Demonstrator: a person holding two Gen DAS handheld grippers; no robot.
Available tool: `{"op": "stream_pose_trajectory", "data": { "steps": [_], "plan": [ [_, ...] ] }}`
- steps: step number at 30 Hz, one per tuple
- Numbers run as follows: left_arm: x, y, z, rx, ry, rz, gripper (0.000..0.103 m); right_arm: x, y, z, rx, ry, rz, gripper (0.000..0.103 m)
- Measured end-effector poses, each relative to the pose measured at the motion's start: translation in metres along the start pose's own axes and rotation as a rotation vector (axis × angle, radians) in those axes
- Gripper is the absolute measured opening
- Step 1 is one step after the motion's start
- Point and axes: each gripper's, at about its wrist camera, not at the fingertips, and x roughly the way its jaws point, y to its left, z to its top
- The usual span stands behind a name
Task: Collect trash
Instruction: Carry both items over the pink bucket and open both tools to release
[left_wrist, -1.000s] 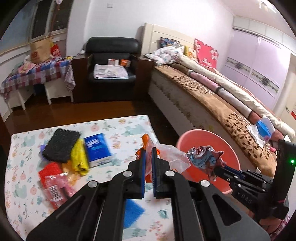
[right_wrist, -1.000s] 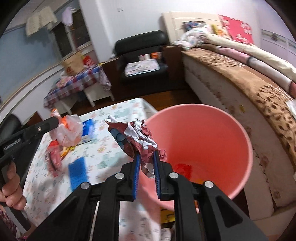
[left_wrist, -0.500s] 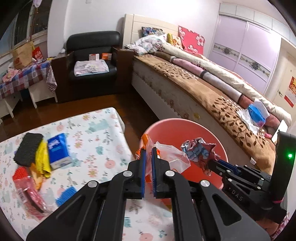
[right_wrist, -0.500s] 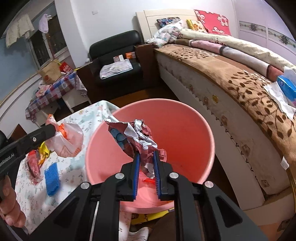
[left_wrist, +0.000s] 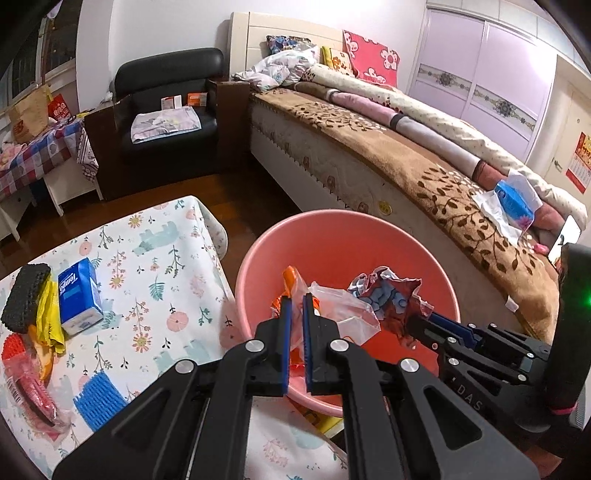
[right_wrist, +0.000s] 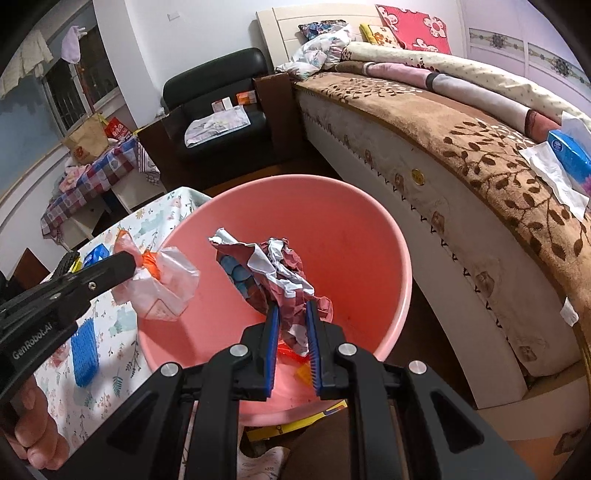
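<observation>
Inside pink bin (right_wrist: 388, 236), orange scrap (right_wrist: 291, 350), yellow scrap (right_wrist: 304, 374)

Bedroom: long bed (left_wrist: 406, 147), black armchair (left_wrist: 166, 110), dark wood floor (left_wrist: 240, 206)

left gripper (left_wrist: 297, 295), right gripper (right_wrist: 291, 306) angled down, jaws clamped

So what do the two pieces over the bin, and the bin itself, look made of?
Clear bag: thin plastic film, see-through and glossy, with orange print. Crumpled wrapper: looks like printed paper or foil laminate, holding sharp creases, white underside. Pink bin: moulded plastic, smooth, faintly shiny wall.
</observation>
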Motion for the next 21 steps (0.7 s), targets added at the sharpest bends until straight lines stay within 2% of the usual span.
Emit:
{"op": "stream_pose_trajectory", "data": {
  "steps": [12,15,17,19,21],
  "plan": [
    [0.011,0.0,-0.002,0.012,0.025,0.004,0.007,0.006,0.001,0.002,0.005,0.014,-0.015,0.014],
    [0.013,0.001,-0.001,0.014,0.048,-0.02,0.008,0.005,0.001,0.002,0.012,0.009,-0.02,0.015],
    [0.012,0.001,-0.001,0.015,0.047,-0.03,0.028,0.005,-0.001,0.003,0.019,0.003,-0.022,0.015],
    [0.009,0.0,-0.001,0.014,0.038,-0.041,0.033,0.004,-0.001,0.004,0.021,0.001,-0.023,0.015],
    [0.007,-0.001,-0.001,0.021,0.029,-0.043,0.033,0.003,-0.001,0.004,0.02,-0.003,-0.027,0.016]
  ]
}}
